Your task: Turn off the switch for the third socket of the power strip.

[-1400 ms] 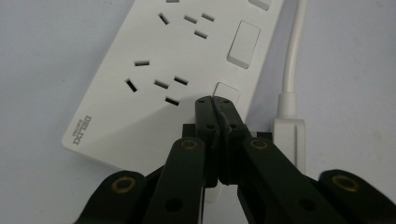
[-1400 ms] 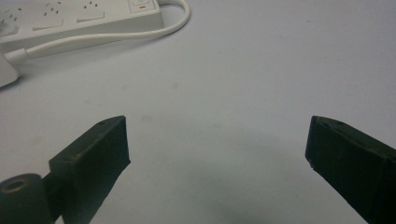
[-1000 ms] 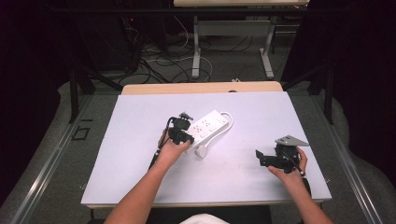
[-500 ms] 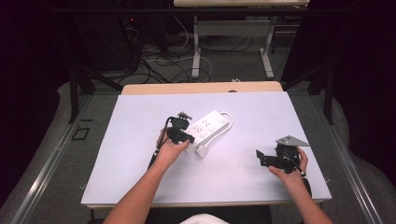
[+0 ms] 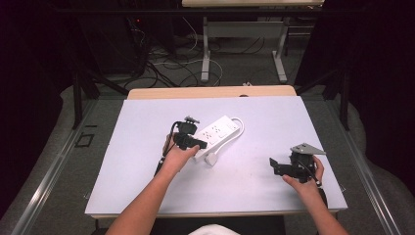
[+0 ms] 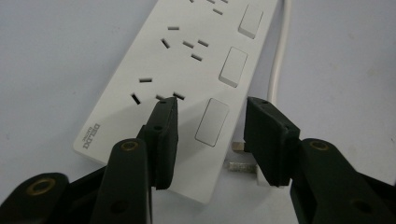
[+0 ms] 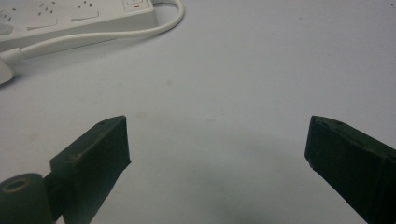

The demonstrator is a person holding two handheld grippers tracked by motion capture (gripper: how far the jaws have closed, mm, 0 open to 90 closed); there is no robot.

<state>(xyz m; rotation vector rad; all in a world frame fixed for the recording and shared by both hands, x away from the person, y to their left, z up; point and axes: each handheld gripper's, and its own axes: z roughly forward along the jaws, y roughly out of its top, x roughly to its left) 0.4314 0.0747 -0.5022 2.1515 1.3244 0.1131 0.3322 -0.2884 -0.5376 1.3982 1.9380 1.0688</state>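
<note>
Hovering left hand-held gripper [image 6: 211, 135], jaws just parting, over power strip [image 6: 187, 84].

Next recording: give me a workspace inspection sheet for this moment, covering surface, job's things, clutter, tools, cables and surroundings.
Surface: pale table top, flat, a few faint marks.
Job's things: white power strip lying flat and slanted, sockets and switches facing up; its white plug lies on the table beside its near end.
Clutter: nothing seen.
Tools: left tool over the strip's near end, jaws just been opening, nothing pressed between them; right tool open over bare table, apart from the strip.
Cables: strip's white cord loops from its far end back along its side to the plug.
Surroundings: dark room, floor cables, desk legs beyond.
</note>
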